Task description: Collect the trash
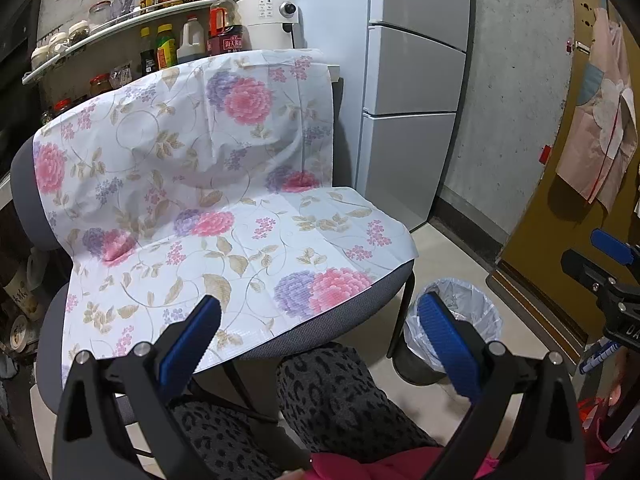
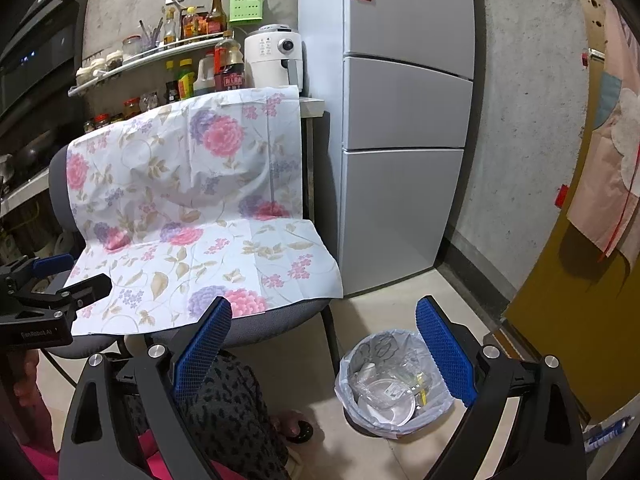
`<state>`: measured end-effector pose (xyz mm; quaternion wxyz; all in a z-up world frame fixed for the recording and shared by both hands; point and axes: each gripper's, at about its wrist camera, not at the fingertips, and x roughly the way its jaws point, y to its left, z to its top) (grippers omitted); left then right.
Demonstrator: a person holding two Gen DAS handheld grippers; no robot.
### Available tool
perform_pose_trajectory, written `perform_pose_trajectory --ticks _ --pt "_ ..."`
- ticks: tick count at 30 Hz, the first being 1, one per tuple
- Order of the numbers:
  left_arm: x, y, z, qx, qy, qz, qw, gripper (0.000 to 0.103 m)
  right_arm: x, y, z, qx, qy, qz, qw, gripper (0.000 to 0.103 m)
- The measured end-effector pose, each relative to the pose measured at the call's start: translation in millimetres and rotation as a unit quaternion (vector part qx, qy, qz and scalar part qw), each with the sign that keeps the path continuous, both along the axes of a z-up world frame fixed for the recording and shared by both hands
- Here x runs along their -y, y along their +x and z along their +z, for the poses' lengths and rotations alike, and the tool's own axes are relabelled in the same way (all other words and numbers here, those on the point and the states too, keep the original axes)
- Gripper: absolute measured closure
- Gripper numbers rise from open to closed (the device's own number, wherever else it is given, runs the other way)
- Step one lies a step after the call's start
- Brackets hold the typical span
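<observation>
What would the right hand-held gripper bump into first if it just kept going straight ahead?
Probably the front edge of the chair under its floral cloth, slightly left of the right hand-held gripper; depth is unclear.

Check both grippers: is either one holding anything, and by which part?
Nothing is held. The left gripper and right gripper are both open with nothing between their fingers.

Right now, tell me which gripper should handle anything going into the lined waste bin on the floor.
Right. The right gripper hangs open almost over the plastic-lined waste bin, its contents in plain view. The left gripper, also open, faces the floral-covered grey chair, with the bin off to its right.
</observation>
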<state>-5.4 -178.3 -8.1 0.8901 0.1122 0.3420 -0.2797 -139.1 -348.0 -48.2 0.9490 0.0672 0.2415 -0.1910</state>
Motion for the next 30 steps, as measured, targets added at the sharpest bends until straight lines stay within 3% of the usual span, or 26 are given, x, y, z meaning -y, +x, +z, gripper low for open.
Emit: perform_pose_trajectory --ticks 30 --pt "-4.1 3.0 -0.5 -0.004 -0.004 0.0 1.0 0.007 -1.1 1.0 -2.1 0.003 0.004 -0.008 1.0 0.01"
